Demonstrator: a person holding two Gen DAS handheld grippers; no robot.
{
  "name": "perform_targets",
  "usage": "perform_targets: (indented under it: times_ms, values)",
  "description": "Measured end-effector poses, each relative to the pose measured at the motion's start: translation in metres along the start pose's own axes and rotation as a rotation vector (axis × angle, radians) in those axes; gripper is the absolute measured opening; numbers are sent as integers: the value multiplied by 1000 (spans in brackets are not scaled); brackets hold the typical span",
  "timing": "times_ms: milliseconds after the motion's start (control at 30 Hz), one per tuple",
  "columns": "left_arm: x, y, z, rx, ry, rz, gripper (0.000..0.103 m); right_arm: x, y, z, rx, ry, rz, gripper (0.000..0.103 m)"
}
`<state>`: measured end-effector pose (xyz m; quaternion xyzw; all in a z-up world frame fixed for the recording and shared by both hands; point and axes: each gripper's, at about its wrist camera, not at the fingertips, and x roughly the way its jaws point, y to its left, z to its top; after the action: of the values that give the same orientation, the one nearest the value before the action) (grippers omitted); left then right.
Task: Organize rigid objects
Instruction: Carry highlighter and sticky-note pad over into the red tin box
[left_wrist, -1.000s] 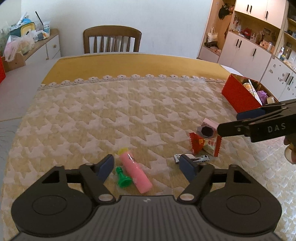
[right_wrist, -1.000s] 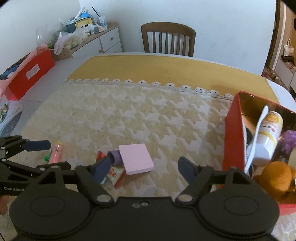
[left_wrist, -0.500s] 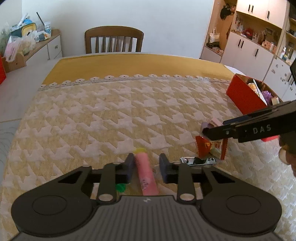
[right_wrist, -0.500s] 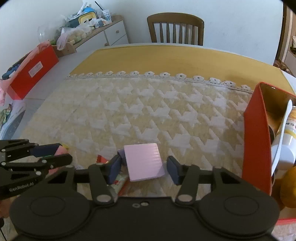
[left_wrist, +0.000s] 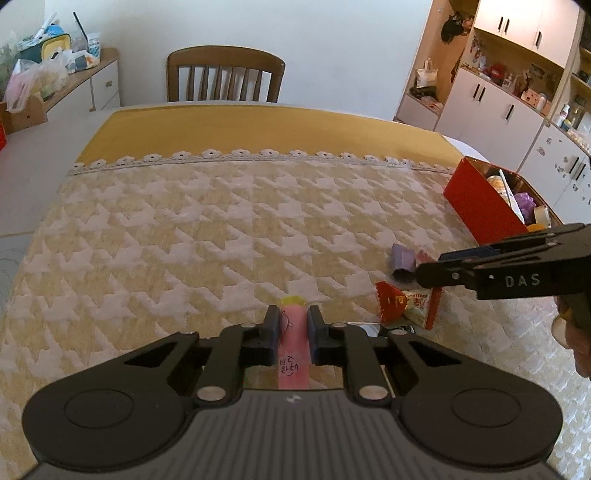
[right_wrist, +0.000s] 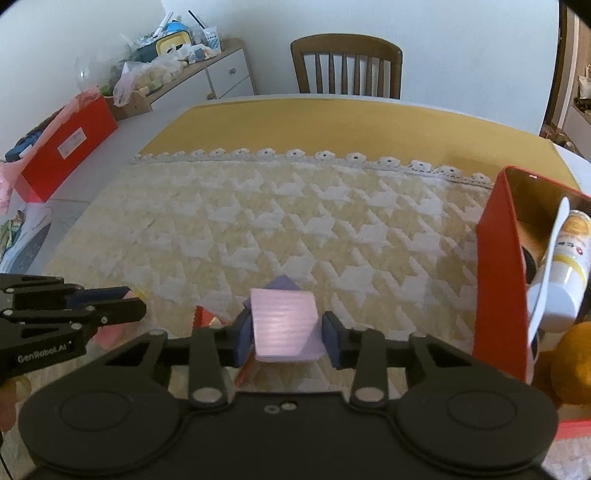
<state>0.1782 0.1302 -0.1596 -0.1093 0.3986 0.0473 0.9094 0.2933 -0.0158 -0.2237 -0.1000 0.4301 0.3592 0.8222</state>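
Now the pink tube (left_wrist: 291, 341) sits clamped between the left tool (left_wrist: 291, 334).

A wooden chair (left_wrist: 225, 74) stood far ahead of the claw, beyond the table's far edge. Tall white cabinets (left_wrist: 517, 88) rose ahead-right, and a cluttered low sideboard (left_wrist: 74, 81) sat ahead-left.

Open tablecloth (left_wrist: 229, 229) ahead; red box (right_wrist: 496, 273) blocks the right.
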Motion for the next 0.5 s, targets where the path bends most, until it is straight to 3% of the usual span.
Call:
perform_targets:
  times_ms: [33,233,500]
  values:
    - [-1,0,0,-1,-1,-1,15,-3,0,-1,1,-3,0,6]
    - [-10,-8,2,19,-16,-5,15,-14,1,-6,-15,11,-36,2]
    - [-29,-22,8,24,-34,-32,15,-47,-4,-12,16,-42,-61,2]
